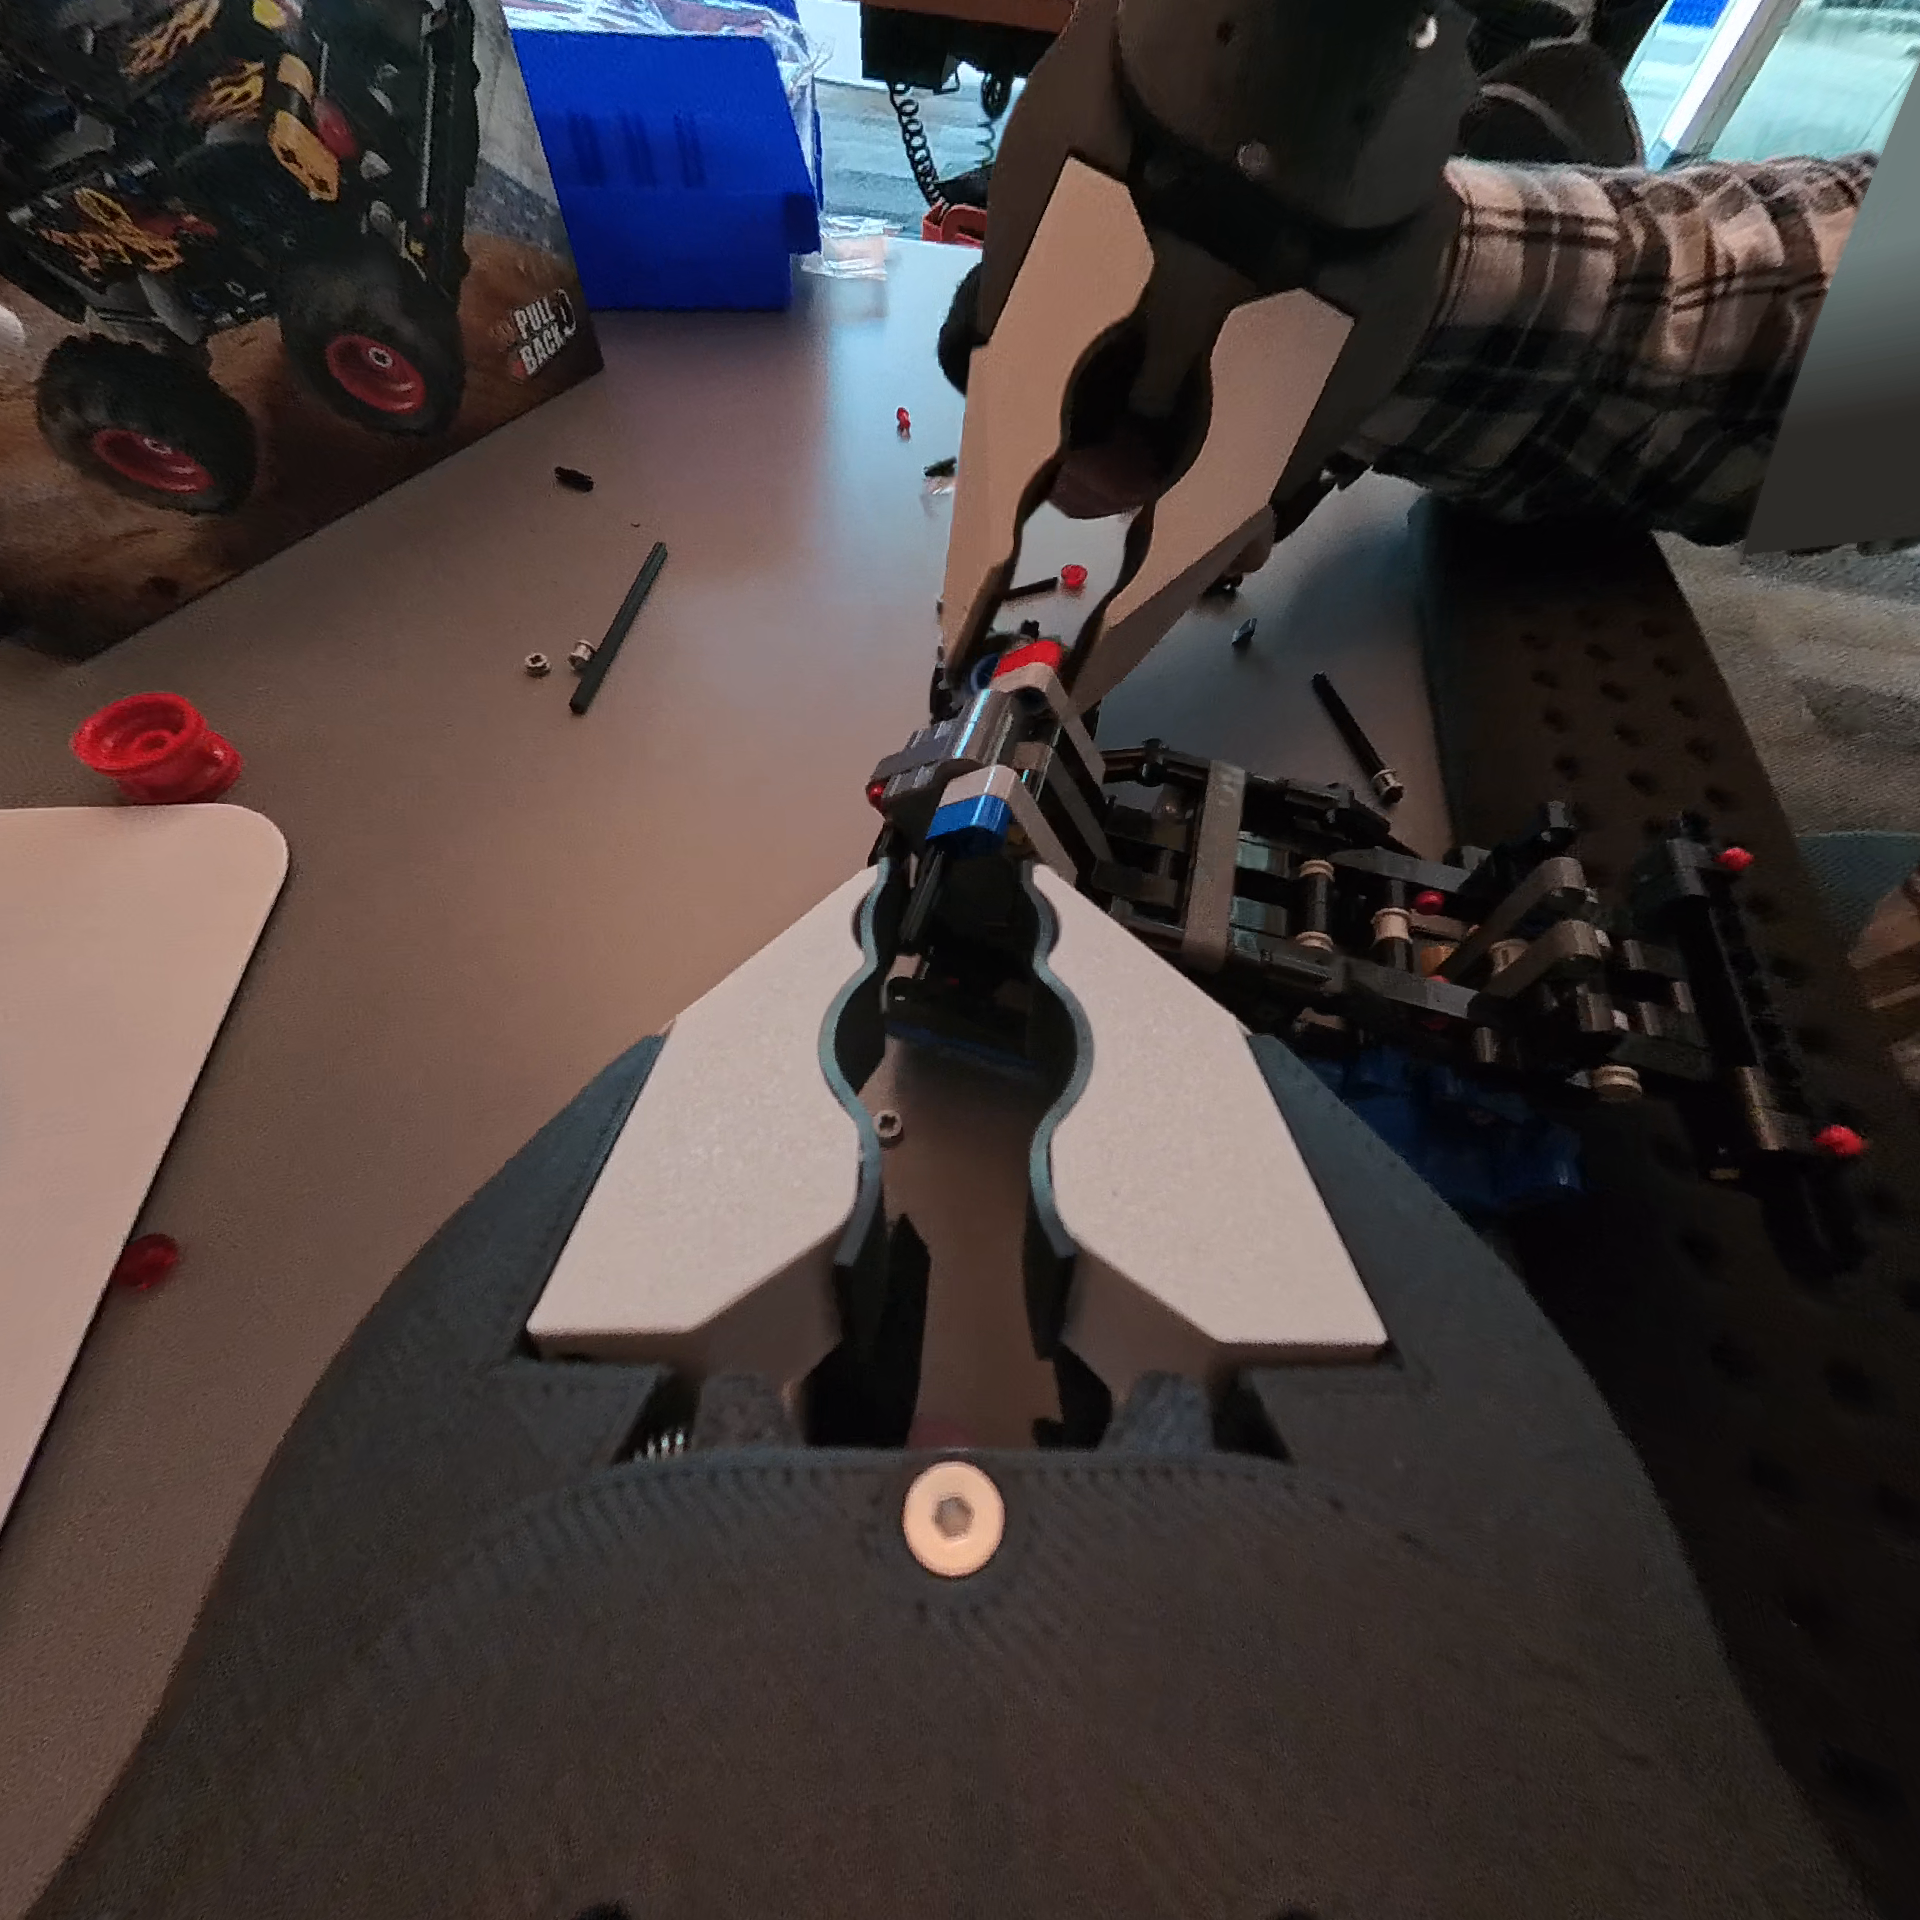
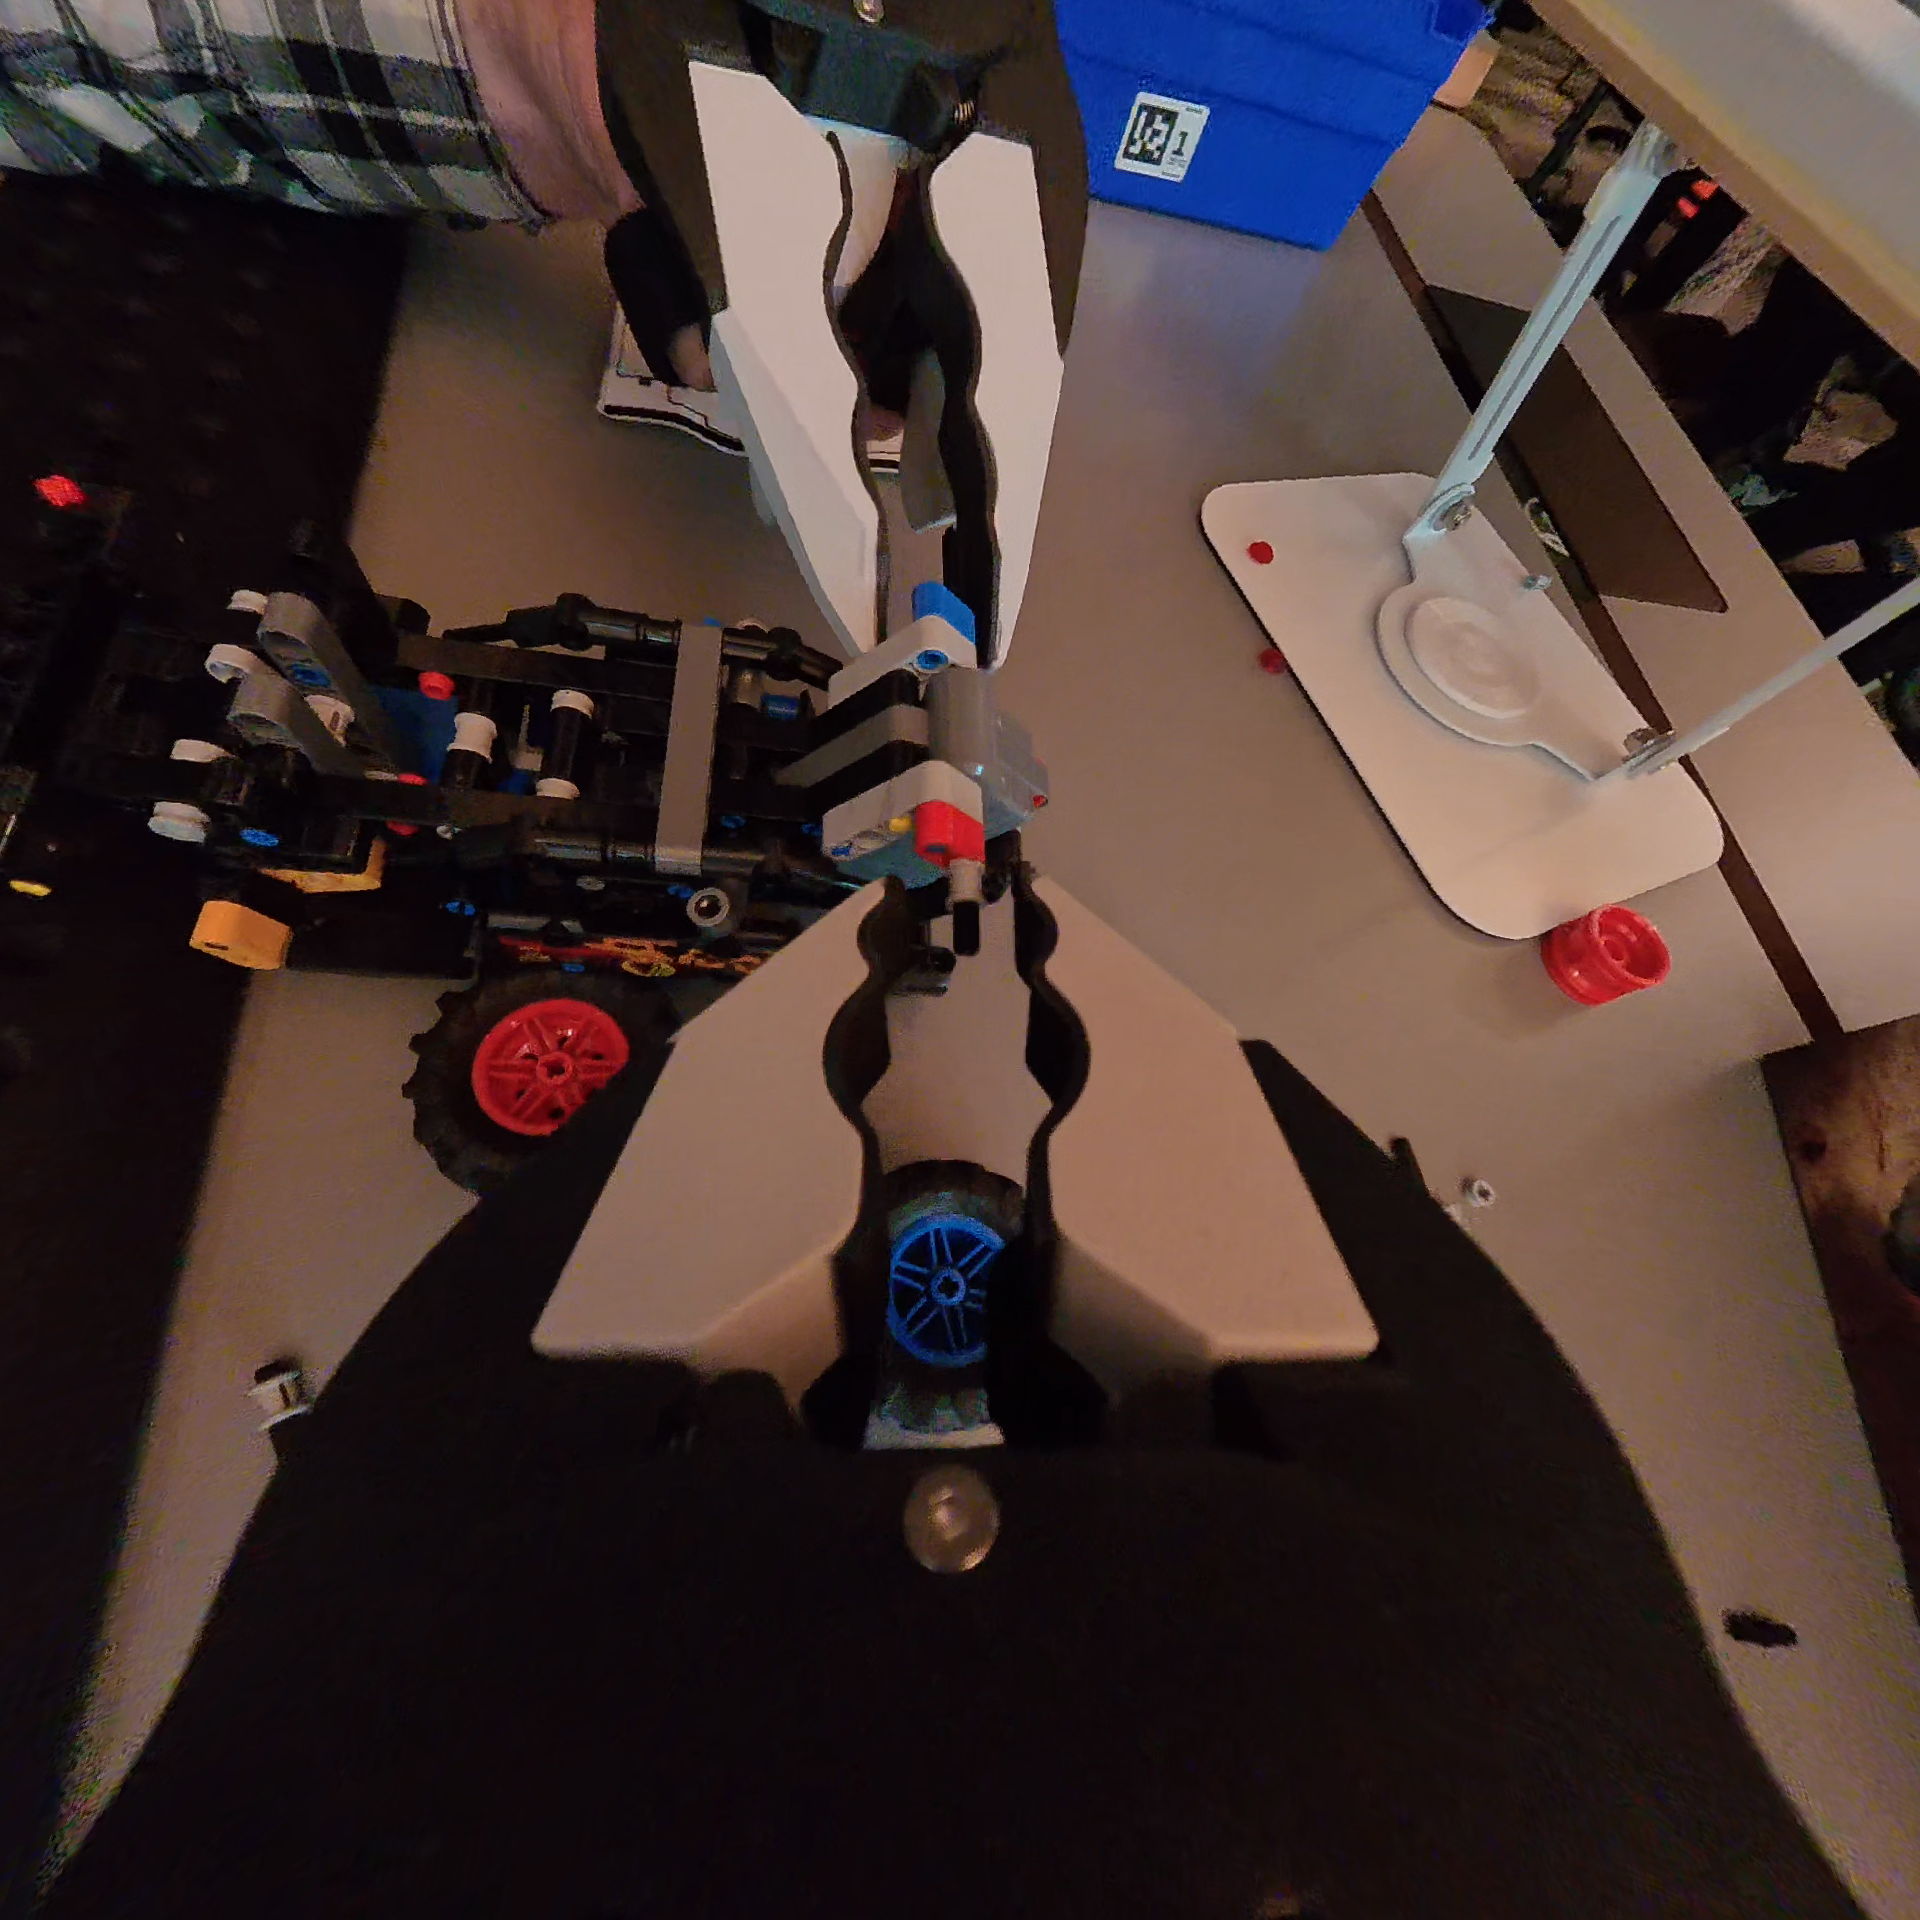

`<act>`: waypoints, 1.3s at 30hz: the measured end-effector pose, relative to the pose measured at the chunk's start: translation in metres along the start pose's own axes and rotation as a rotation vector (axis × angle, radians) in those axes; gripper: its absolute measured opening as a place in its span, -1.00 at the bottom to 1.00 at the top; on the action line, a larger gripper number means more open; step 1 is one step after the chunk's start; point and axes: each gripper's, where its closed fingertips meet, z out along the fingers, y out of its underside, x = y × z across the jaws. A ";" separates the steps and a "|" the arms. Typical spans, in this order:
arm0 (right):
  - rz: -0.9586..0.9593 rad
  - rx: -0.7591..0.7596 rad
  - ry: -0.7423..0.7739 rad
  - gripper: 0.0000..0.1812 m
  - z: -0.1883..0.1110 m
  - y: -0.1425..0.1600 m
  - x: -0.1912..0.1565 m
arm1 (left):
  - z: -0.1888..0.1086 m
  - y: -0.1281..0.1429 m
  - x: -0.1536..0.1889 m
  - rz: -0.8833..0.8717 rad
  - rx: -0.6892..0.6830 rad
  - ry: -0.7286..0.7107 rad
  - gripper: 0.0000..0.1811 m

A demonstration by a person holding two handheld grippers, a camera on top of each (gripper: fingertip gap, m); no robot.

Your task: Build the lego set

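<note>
A black and grey Lego truck chassis (image 1: 1299, 914) lies partly on the grey table, partly on a black mat; it also shows in the right wrist view (image 2: 540, 748). My left gripper (image 1: 956, 883) is shut on its near end, by a blue piece (image 1: 971, 821). My right gripper (image 2: 951, 894) comes from the opposite side and is shut on the same end at a red piece (image 2: 951, 826) with a grey and black pin. The two grippers face each other, tips a short way apart. A blue-hubbed wheel (image 2: 940, 1288) lies on the table under my right gripper.
The set's box (image 1: 260, 312) and a blue bin (image 1: 665, 166) stand at the back. A red wheel hub (image 1: 156, 743), a black axle (image 1: 618, 629) and small pins lie loose. A white stand base (image 2: 1455, 696) is near. A tyre with red hub (image 2: 545, 1070) sits beside the chassis.
</note>
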 end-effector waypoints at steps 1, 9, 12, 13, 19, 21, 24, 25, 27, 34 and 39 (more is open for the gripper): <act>0.009 0.004 -0.003 -0.78 -0.002 0.001 -0.001 | 0.000 0.001 0.000 0.009 -0.009 -0.007 -0.75; 0.109 -0.105 0.007 -0.48 -0.034 0.011 -0.013 | -0.011 0.004 -0.003 0.010 -0.031 -0.012 -0.62; 0.159 -0.191 -0.099 -0.36 -0.032 0.018 -0.047 | -0.018 -0.001 -0.006 0.012 -0.025 -0.022 -0.61; 0.172 -0.227 -0.128 -0.25 -0.029 0.023 -0.058 | -0.020 -0.001 -0.008 0.015 -0.028 -0.032 -0.60; 0.229 -0.378 -0.199 -0.22 -0.001 0.051 -0.093 | -0.041 -0.017 -0.021 0.020 0.036 -0.117 -0.61; 0.206 -0.412 -0.149 -0.35 0.002 0.058 -0.088 | -0.042 -0.016 -0.022 0.026 0.033 -0.123 -0.61; 0.199 -0.432 -0.110 -0.36 -0.003 0.062 -0.082 | -0.040 -0.018 -0.018 0.054 0.034 -0.123 -0.61; 0.202 -0.433 -0.095 -0.36 -0.008 0.062 -0.079 | -0.040 -0.020 -0.016 0.071 0.037 -0.125 -0.61; 0.202 -0.412 -0.040 -0.36 -0.022 0.058 -0.069 | -0.040 -0.028 -0.011 0.101 0.061 -0.124 -0.62; 0.075 -0.230 0.223 -0.36 -0.057 0.000 -0.032 | -0.024 -0.073 0.042 0.229 0.152 -0.034 -0.64; -0.065 -0.228 0.312 -0.36 -0.059 -0.031 -0.035 | 0.001 -0.086 0.073 0.278 0.110 -0.025 -0.60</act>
